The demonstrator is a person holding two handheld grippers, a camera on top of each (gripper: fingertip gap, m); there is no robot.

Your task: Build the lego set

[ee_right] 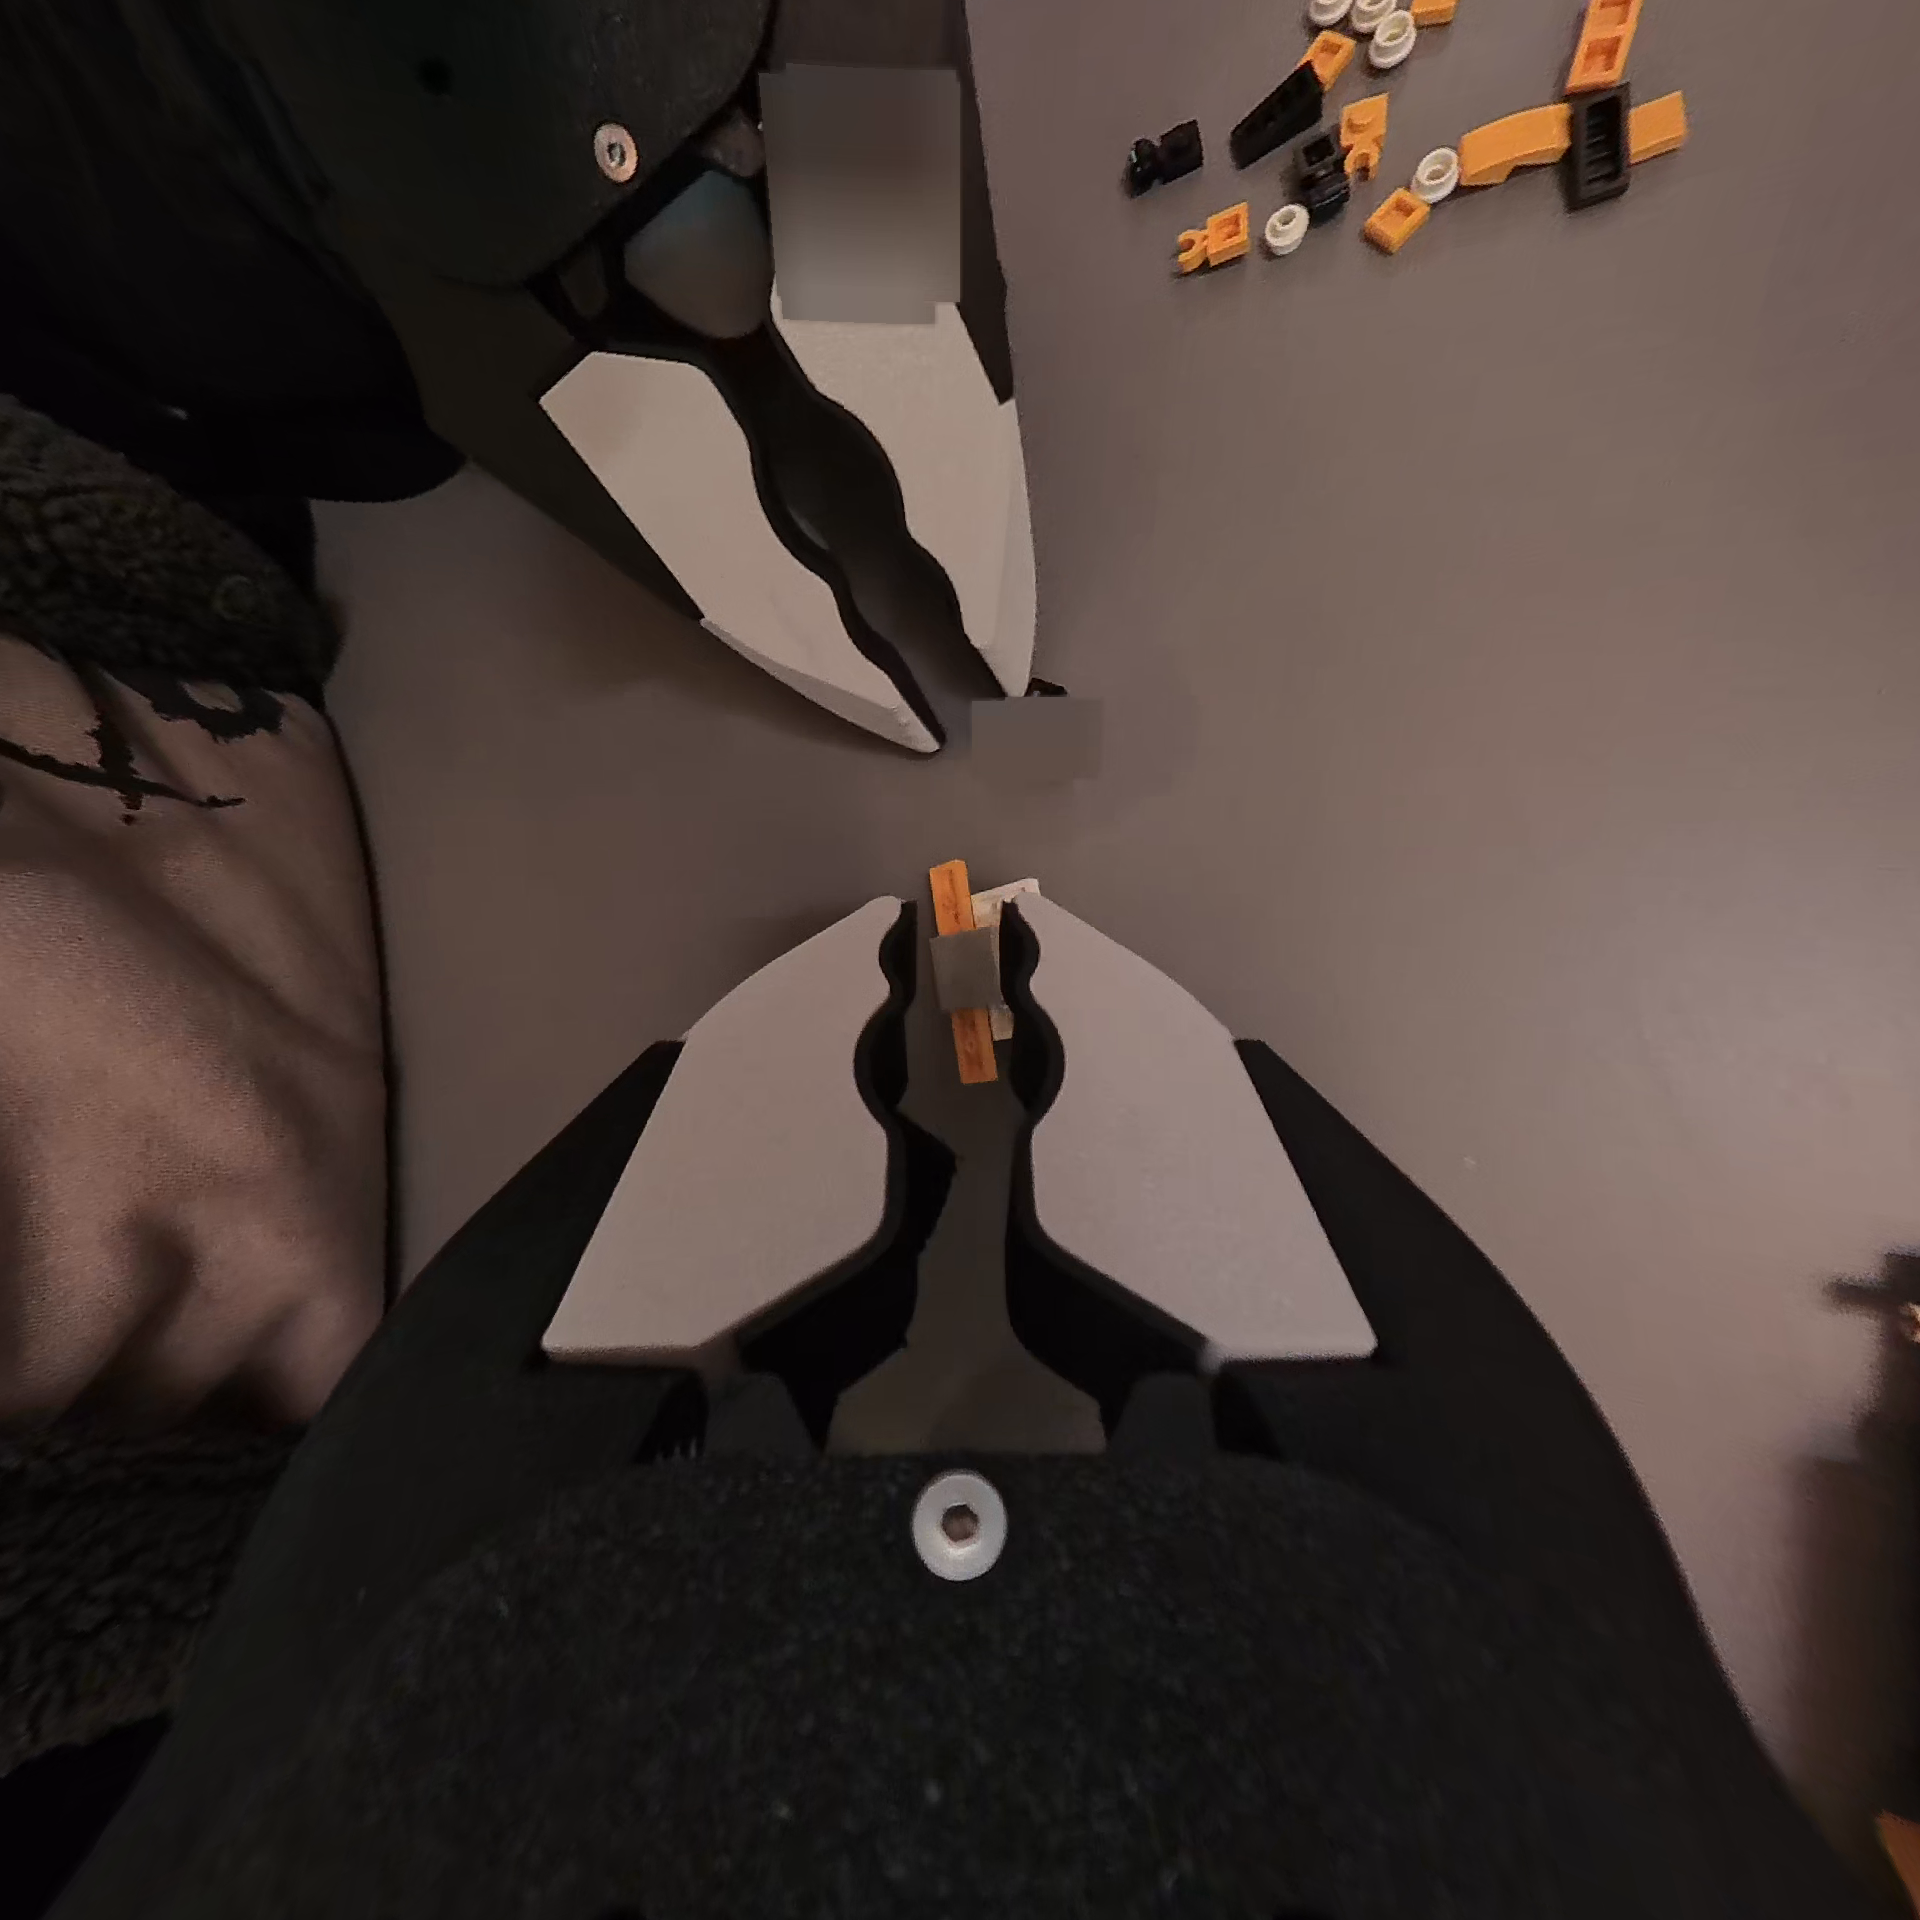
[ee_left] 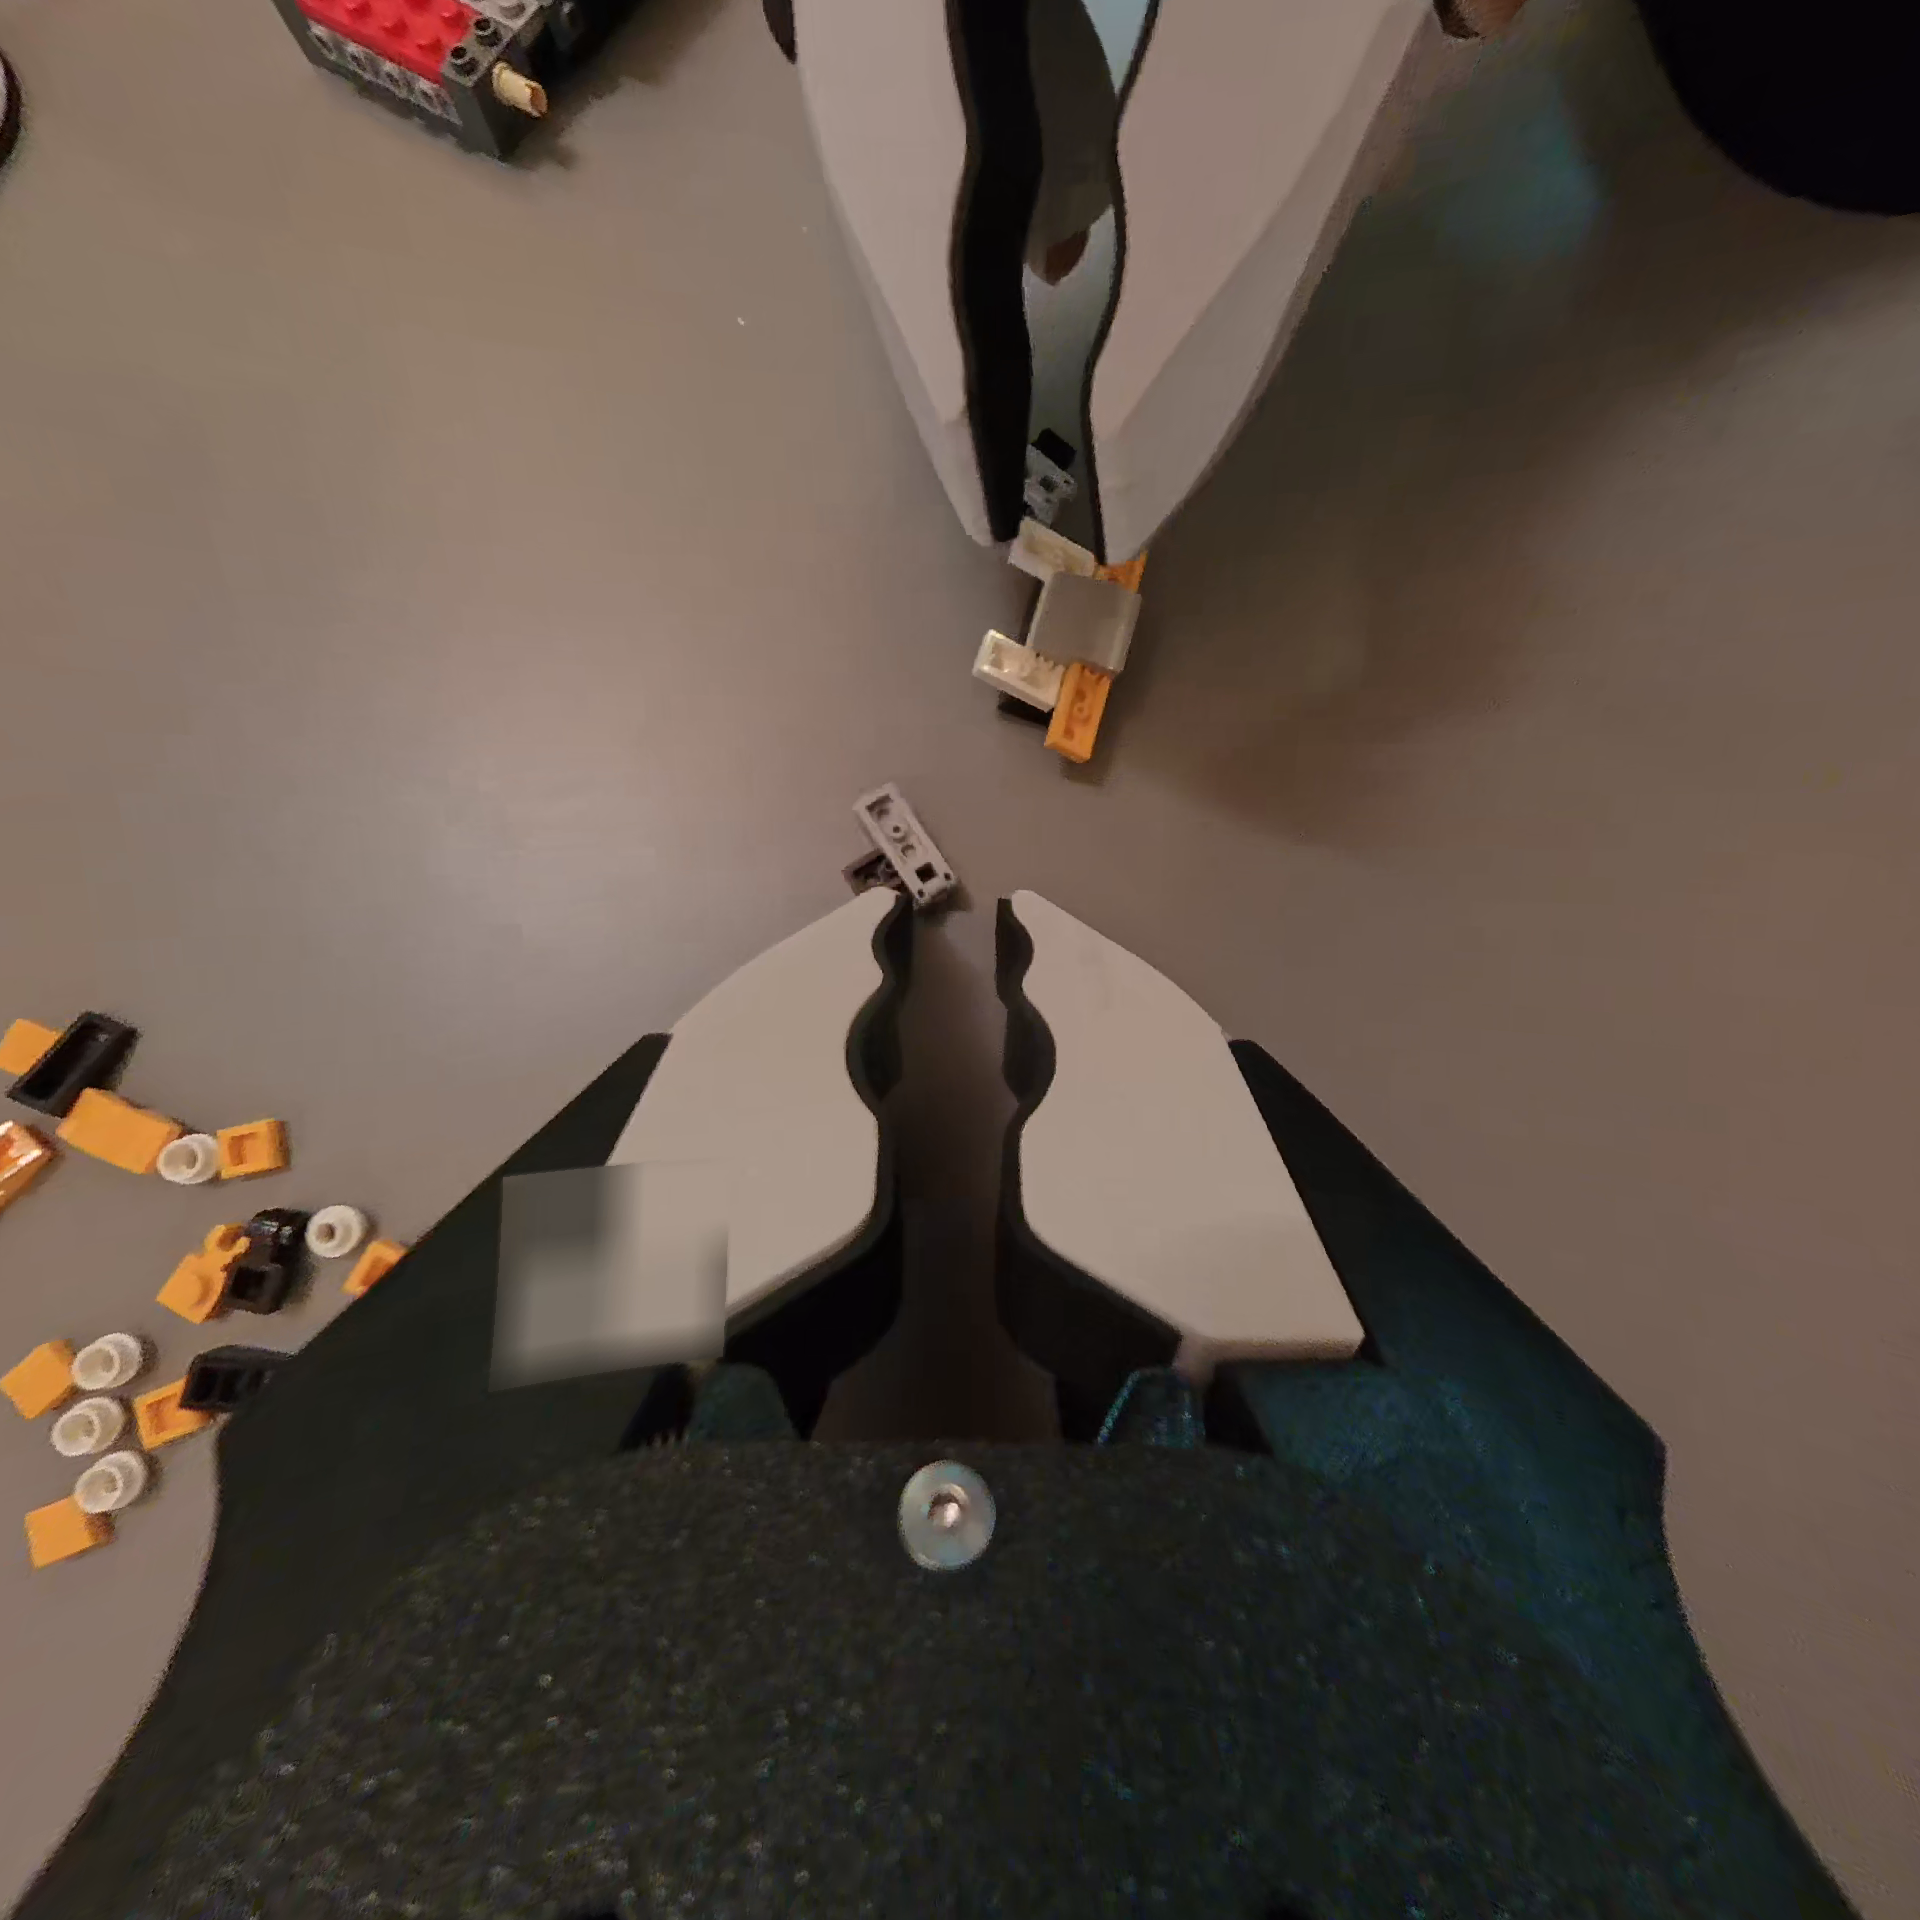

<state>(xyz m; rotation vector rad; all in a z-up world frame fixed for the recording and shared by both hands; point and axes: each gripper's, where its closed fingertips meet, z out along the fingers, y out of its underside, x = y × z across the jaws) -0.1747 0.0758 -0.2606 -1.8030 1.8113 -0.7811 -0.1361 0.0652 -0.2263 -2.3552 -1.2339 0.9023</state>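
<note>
Best done by keeping right gripper point(ee_right: 961, 904) clamped on small orange-and-grey assembly point(ee_left: 1075, 634) low over table point(ee_left: 416, 623), while left gripper point(ee_left: 951, 904), fingers parted and empty, closed squarely on small grey piece point(ee_left: 906, 847) just beyond its tips.

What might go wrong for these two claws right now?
The left gripper is open, and the small grey piece sits by one fingertip, so closing could flick it away. The right gripper pinches the orange, grey and white assembly only near its tips; it might twist or slip.
</note>
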